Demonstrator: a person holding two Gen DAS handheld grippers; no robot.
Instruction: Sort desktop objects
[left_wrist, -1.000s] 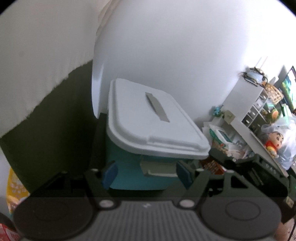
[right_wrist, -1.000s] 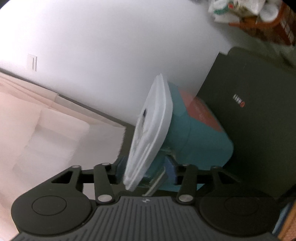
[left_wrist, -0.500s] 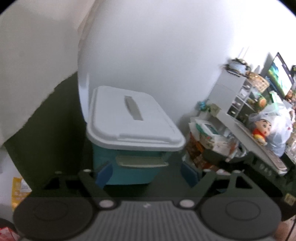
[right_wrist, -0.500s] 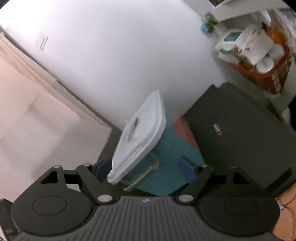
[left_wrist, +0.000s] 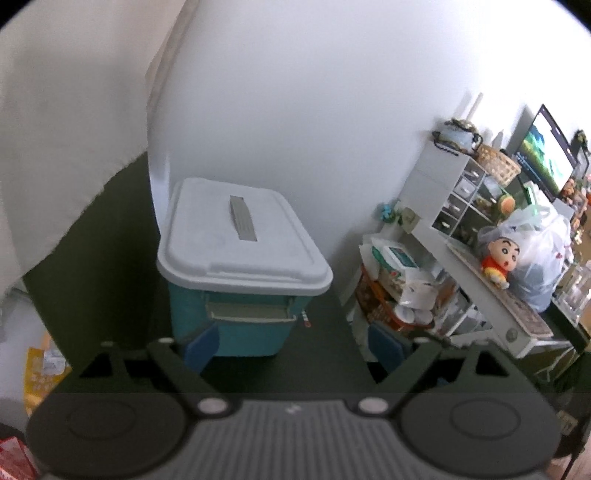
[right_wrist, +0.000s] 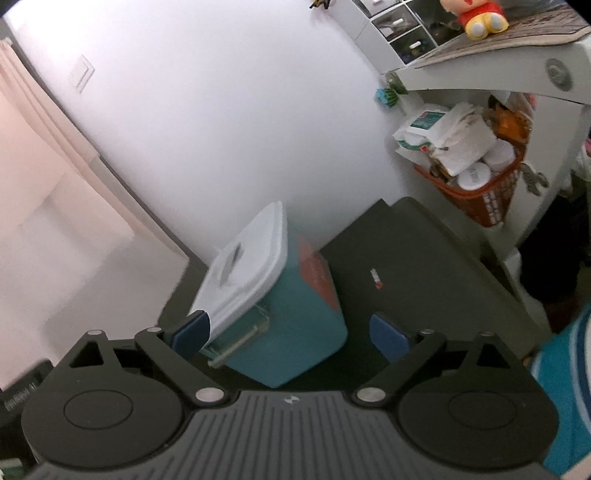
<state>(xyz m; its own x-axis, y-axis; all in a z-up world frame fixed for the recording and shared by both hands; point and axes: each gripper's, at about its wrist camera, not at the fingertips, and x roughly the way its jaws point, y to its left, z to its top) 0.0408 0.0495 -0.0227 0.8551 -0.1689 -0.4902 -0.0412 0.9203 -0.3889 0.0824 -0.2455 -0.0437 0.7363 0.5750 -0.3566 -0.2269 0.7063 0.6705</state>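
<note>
A teal storage box (left_wrist: 236, 328) with a white lid (left_wrist: 236, 240) stands shut on a dark green mat (left_wrist: 325, 354) against the wall. In the left wrist view it sits a little beyond my left gripper (left_wrist: 293, 347), whose jaws are opening with nothing pressed between the blue pads (left_wrist: 201, 347). The right wrist view shows the same box (right_wrist: 295, 332) tilted, its lid (right_wrist: 247, 269) toward the left pad (right_wrist: 190, 332). My right gripper (right_wrist: 290, 334) is also opening and stands apart from the box, holding nothing.
An orange basket (right_wrist: 476, 192) full of packets hangs beside a white desk (left_wrist: 491, 306), which carries a plush doll (left_wrist: 498, 258) and a plastic bag (left_wrist: 543, 258). A yellow packet (left_wrist: 37, 373) lies at the left. A curtain (right_wrist: 44, 221) hangs left of the box.
Both grippers drew back and upward from the box and their jaws widened. The right gripper left the lid's front edge and rolled, so the box looks less tilted.
</note>
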